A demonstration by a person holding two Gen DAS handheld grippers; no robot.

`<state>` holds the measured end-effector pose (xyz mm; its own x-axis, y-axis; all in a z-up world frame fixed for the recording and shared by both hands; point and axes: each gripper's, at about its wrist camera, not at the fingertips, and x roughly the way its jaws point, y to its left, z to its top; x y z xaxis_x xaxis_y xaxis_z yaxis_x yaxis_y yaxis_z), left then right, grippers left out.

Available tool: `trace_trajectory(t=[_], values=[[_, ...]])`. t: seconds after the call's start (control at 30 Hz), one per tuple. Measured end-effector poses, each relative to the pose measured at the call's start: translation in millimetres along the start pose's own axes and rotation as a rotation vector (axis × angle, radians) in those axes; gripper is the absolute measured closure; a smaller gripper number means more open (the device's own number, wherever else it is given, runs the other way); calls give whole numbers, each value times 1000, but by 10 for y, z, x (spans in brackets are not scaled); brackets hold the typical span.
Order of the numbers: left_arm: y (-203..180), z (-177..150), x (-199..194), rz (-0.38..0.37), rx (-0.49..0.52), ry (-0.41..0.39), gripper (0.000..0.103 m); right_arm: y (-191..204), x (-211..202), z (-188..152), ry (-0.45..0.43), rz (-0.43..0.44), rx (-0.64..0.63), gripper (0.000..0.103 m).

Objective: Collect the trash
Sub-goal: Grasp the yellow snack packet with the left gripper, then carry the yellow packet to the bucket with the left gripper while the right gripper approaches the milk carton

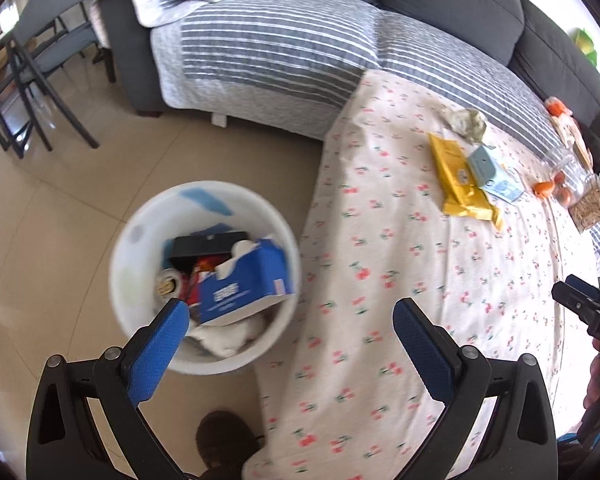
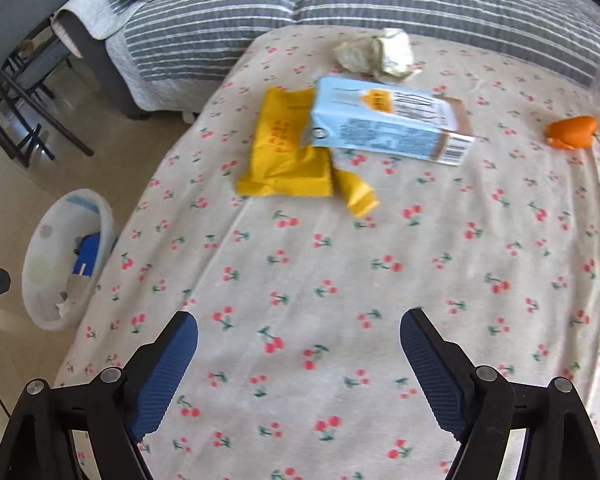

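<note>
Both tongs wide, nothing held: left tongs point(image 1: 290, 316) over the bin point(image 1: 140, 216), right tongs point(image 2: 299, 330) over the cherry-print cover point(image 2: 340, 264). Remaining trash ahead: blue carton point(image 2: 384, 124) overlapping yellow packet point(image 2: 288, 152), crumpled paper point(image 2: 376, 54) behind. Judgement: straddle the carton's narrow width, lift clear of the packet.

Item count, table point(image 2: 340, 280) surface with cherry-print cloth:
- Yellow packet point(image 2: 288, 152): one.
- Light blue carton point(image 2: 388, 124): one.
- Crumpled paper wad point(image 2: 376, 54): one.
- Orange peel piece point(image 2: 572, 131): one visible in the right wrist view; further orange pieces in the left wrist view are too small to count.

Floor:
- White waste bin point(image 1: 140, 240): one.
- Blue box point(image 1: 244, 284) inside bin: one.
</note>
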<state>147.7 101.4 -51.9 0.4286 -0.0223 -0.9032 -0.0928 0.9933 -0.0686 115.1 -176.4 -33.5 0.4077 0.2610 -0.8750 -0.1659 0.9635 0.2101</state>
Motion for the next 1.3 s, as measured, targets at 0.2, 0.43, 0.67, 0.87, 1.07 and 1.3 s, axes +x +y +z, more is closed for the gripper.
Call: trace_trajectory(t=[0.2,0.43,0.67,0.87,1.07,1.3], values=[[-619,199,214,-58,19,43,0,-579,-172,-44,-1,-45,87,15],[-1312,455,493,-124,63,-16,1,-1090,-315,-87,11,-97,123,15],[-1706,605,907,-153,83,-41,6,-1459,-316,-150,19,-139,173,15],[-1815,709,1175,-192,73,-57,17,-1578,-264,-156,40,-136,142,15],[-1924,694,1247,-161,125,-65,35,-1665,-231,-159,51,-129,145,15],[-1812,585,1106,-214,135,5,54,-1654,-186,-139,60,-137,141,15]])
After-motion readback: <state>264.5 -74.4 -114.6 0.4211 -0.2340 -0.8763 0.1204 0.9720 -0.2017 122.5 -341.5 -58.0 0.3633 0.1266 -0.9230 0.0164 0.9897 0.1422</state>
